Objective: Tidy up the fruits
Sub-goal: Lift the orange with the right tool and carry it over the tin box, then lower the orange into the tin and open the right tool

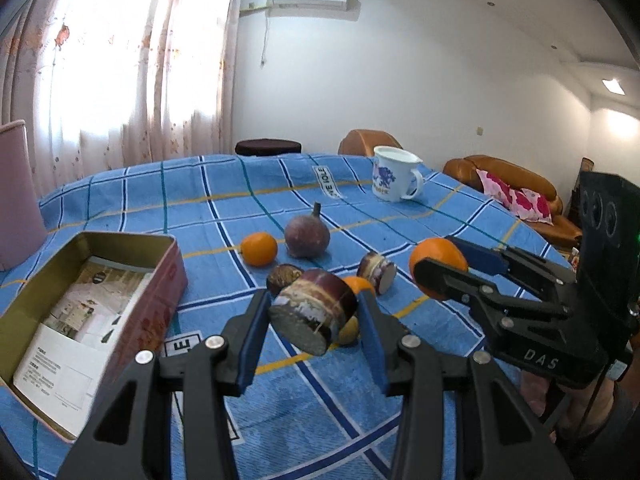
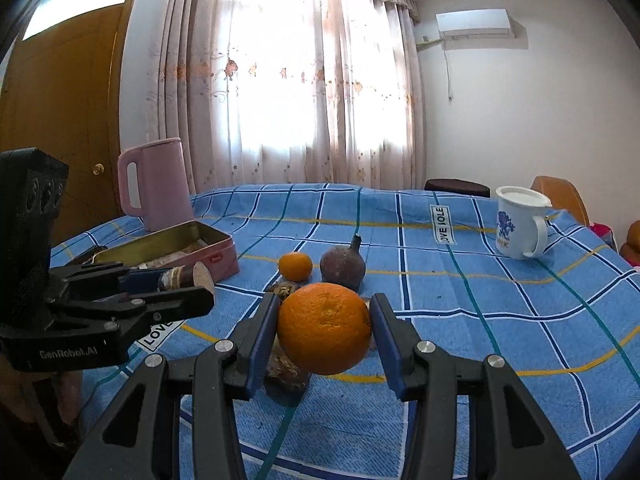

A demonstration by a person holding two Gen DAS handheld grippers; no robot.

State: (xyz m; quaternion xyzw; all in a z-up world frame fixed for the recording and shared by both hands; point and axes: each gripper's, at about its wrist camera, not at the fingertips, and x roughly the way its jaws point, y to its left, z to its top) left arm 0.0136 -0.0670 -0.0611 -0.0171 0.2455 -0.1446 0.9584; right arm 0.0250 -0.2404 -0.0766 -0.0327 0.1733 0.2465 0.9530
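Evidently bound for the open tin point(image 1: 80, 312), the left hand-held gripper point(image 1: 314, 320) clamped a cut sugarcane segment point(image 1: 312, 312) while the right hand-held gripper point(image 2: 325, 330) squeezed an orange point(image 2: 325, 328), both lifted clear of the worktop point(image 2: 500, 320).

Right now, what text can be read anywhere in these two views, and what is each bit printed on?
"DAS": body of the right gripper, seen from the left wrist.
"GenRobot.AI": body of the left gripper, seen from the right wrist.
"LOVE IOLE": white label on the blue tablecloth.
Blue print on the white mug: too blurred.
Leaflet in the tin box: too small.
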